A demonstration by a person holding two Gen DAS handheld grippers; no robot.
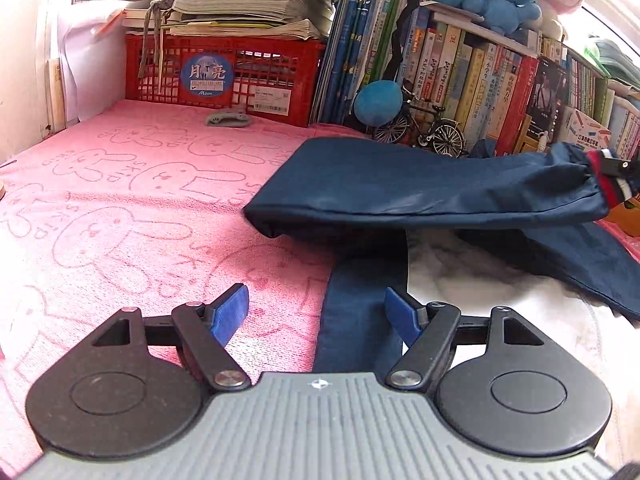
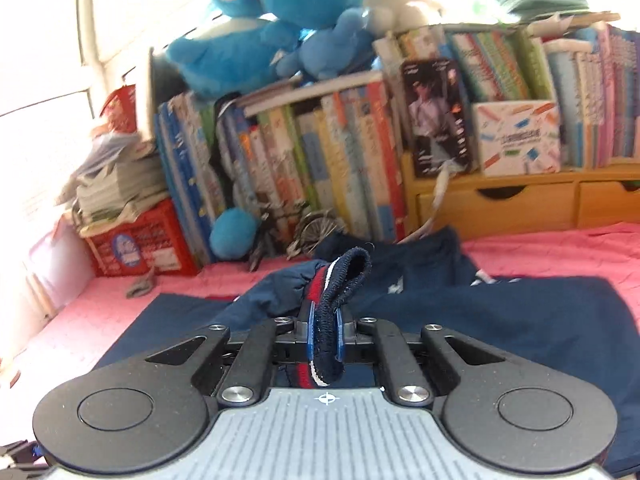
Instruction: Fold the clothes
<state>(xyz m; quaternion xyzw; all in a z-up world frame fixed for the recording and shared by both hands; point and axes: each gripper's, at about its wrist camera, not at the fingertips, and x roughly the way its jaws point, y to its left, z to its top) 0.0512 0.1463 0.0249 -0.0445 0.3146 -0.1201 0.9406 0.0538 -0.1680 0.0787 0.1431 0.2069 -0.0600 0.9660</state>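
Note:
A navy jacket with white fleece lining lies on the pink rabbit-print towel. One sleeve is lifted and stretched across the body. Its striped knit cuff sits clamped in my right gripper, which also shows at the far right of the left wrist view, the right gripper. My left gripper hovers open low over the jacket's navy front edge, blue pads wide apart, one over the towel and one over the jacket.
A red plastic crate stacked with papers stands at the back left. Rows of books, blue plush toys, a model bicycle and wooden drawers line the back. A small grey item lies by the crate.

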